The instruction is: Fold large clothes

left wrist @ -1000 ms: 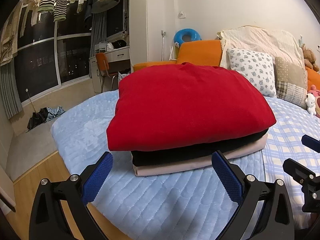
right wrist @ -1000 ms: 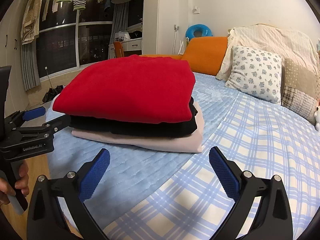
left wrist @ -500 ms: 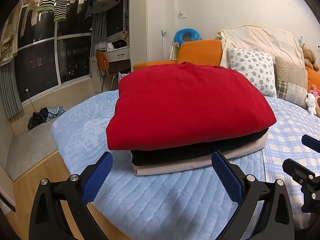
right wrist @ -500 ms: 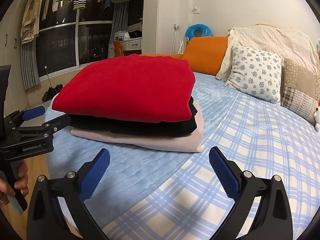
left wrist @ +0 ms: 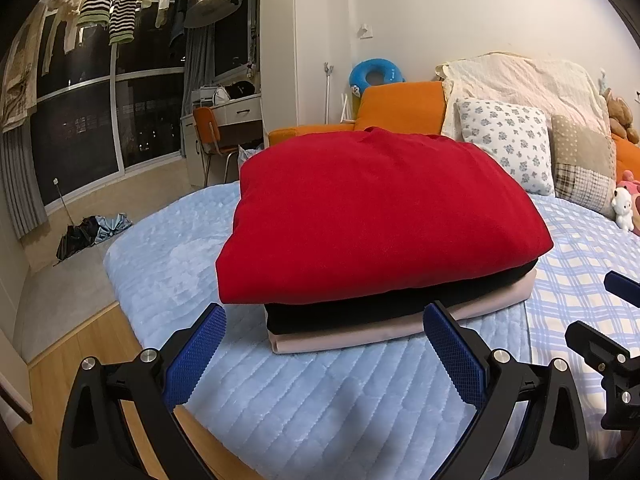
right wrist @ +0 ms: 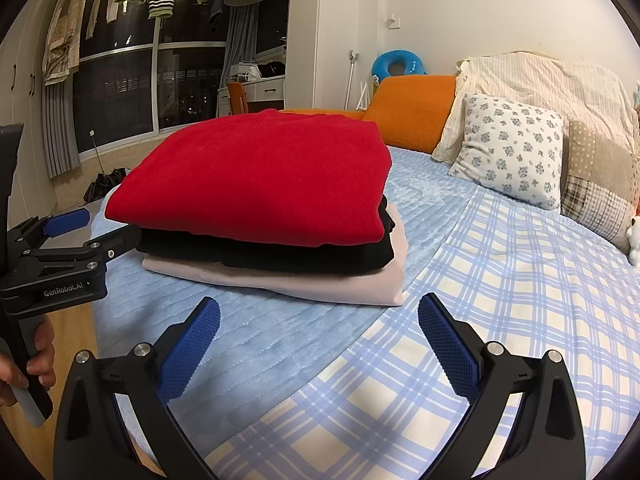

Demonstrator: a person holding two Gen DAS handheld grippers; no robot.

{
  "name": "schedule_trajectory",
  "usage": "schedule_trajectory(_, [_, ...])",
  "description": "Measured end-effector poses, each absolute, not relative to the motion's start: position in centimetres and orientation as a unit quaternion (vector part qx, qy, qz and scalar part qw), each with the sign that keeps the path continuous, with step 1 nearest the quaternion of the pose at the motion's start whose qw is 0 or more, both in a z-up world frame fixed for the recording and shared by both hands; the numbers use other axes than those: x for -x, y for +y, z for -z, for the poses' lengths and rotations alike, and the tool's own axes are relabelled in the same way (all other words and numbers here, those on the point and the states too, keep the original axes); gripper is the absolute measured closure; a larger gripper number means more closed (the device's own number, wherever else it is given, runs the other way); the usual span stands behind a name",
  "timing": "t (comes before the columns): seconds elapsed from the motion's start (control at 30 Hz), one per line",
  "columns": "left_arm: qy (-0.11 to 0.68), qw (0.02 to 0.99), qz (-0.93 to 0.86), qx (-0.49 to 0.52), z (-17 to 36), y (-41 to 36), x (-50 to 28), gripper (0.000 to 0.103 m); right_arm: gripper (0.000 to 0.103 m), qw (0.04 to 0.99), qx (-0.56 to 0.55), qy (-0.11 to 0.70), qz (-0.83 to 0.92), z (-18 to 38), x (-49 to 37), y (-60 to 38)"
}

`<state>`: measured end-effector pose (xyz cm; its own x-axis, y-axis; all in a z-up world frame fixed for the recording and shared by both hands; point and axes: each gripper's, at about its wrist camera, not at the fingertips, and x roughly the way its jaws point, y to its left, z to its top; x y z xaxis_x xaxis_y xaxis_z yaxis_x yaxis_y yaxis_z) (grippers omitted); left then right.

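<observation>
A stack of three folded garments lies on the bed: a red one on top, a black one under it, a pale pink one at the bottom. The stack also shows in the right wrist view. My left gripper is open and empty, just short of the stack's near edge. My right gripper is open and empty, in front of the stack's right corner. The left gripper shows in the right wrist view, held by a hand.
The bed has a light blue quilted cover and a blue plaid sheet. Pillows and an orange cushion stand at the head. Soft toys sit far right. Wooden floor lies left of the bed's edge.
</observation>
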<state>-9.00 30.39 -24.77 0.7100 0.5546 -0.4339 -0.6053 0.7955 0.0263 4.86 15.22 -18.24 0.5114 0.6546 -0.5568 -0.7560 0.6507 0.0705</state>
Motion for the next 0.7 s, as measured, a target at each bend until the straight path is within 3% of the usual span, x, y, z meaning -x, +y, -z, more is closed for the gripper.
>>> schedule_trajectory(0.7, [0.213, 0.927, -0.305, 0.044, 24.54, 30.46, 8.43, 0.003, 0.005, 0.859, 0.096, 0.286, -0.413, 18.60, -4.84, 15.25])
